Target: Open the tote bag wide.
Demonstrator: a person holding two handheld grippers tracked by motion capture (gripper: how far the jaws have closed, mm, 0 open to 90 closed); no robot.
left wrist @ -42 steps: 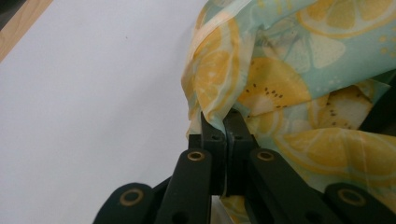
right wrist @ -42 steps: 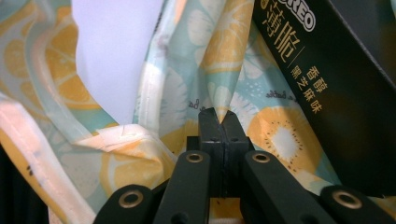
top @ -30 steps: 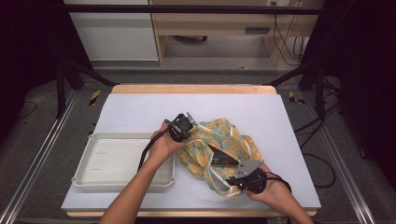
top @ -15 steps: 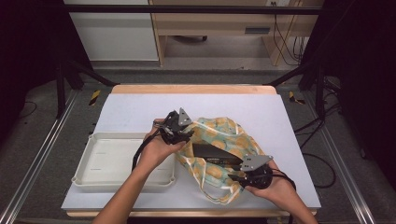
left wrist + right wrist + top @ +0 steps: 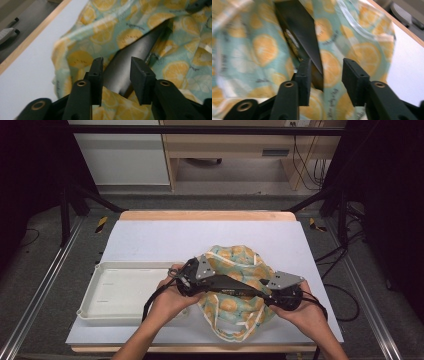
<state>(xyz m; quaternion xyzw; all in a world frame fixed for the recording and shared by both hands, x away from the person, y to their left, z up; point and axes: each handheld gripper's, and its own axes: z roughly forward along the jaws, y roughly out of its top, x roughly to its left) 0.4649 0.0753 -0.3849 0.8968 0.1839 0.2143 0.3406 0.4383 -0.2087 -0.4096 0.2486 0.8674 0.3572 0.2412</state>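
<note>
A teal bag printed with yellow lemons [image 5: 235, 260] lies rumpled at the table's middle. A long black box [image 5: 230, 284] stretches across it between my two grippers. My left gripper [image 5: 212, 282] has just been closing, and its pads press both sides of the box's end [image 5: 135, 50]. My right gripper [image 5: 262, 295] has just been opening. The box's other end [image 5: 299, 27] lies against its left pad, and lemon fabric [image 5: 332, 65] shows in the gap to the right pad. Bag cloth [image 5: 105, 22] hides the box's underside.
A shallow white tray [image 5: 100, 292] lies on the table's left side, next to my left hand. Bare white table surface [image 5: 175, 237] stretches behind the bag to the wooden far edge. Metal rails run along the floor on both sides.
Both hands have let go of the bag's cloth and risen. The left gripper moved nearer and rightward onto the black box. The box now spans between the two grippers.
</note>
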